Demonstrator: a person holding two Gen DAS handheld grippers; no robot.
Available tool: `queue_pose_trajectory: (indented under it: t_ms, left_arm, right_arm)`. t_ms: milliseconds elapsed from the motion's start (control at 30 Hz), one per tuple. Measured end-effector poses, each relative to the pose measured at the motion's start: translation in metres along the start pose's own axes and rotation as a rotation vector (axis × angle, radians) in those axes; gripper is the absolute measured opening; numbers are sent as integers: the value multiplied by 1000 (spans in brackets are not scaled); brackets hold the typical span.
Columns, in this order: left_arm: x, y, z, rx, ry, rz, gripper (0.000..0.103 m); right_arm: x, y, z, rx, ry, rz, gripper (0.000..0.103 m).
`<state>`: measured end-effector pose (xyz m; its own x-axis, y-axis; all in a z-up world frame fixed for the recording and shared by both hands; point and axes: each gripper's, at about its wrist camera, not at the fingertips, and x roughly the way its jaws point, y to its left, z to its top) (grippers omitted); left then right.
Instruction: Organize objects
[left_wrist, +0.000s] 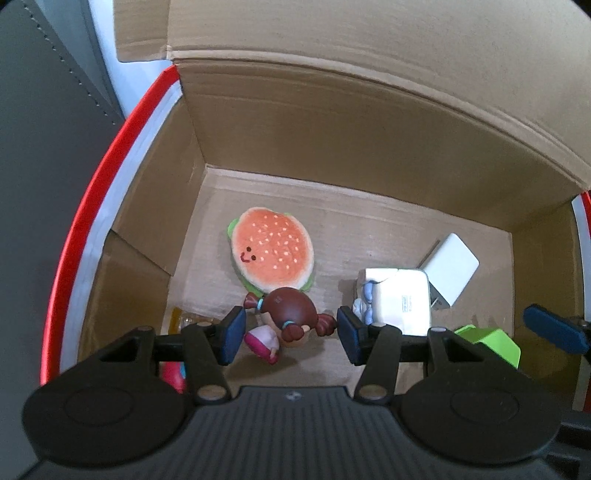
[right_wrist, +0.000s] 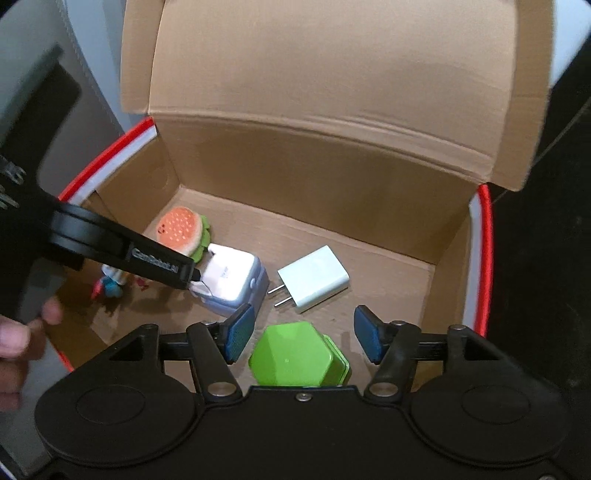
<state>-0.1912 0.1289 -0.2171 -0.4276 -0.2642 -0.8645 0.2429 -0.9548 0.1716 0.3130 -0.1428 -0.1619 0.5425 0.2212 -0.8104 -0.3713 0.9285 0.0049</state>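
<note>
Objects: six small items lay inside the cardboard box (left_wrist: 332, 155); all were on its floor, none seen outside it.
Cardboard box: open-topped, flaps up, a red and white rim showing at both sides; it took up most of both views.
Left hand-held gripper (left_wrist: 290, 334): poised over the near left part of the box floor, jaws wide apart, nothing gripped. The doll sat below the gap and touched neither pad.
Right hand-held gripper (right_wrist: 304, 334): poised over the near right part of the floor, jaws wide apart, empty. The green container lay below the gap.
Burger plush (left_wrist: 271, 249): orange bun with a face, flat on the floor, left of centre, just behind the doll.
White and blue case (right_wrist: 232, 284): mid floor, beside the plush; part of it was hidden by the left tool in the right wrist view.
Green container (right_wrist: 299, 358): hexagonal lid, near wall, right of centre.
White plug adapter (right_wrist: 314, 278): prongs toward the case, well apart from the right wall.
Doll (left_wrist: 291, 314): brown hair in bunches, pink dress, lying near the front left.
Pink and blue toy (right_wrist: 109, 286): far left floor, too blurred to identify.
Progress (judgement): gathering appeared mostly or wholly done, since both grippers were empty above boxed items. Remaining, probably: withdraw, fetch any items out of view, perhaps close the flaps.
</note>
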Motion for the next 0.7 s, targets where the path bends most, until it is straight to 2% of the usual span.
queue_pose_trajectory:
  t_ms: [67, 167, 333, 567, 700]
  left_arm:
    - [-2, 2, 2, -5, 13, -22, 54]
    - [-12, 4, 1, -13, 11, -19, 66]
    - [-35, 11, 1, -30, -26, -27, 75]
    - [-74, 15, -6, -19, -74, -25, 80]
    - [-94, 16, -11, -11, -97, -30, 87]
  right_arm:
    - [-8, -2, 0, 16, -17, 15, 61]
    - [-15, -5, 3, 42, -33, 43, 61]
    - [-29, -17, 4, 82, -52, 73, 61]
    - [-55, -27, 8, 132, -95, 95, 62]
    - [-69, -30, 14, 154, -114, 100, 73]
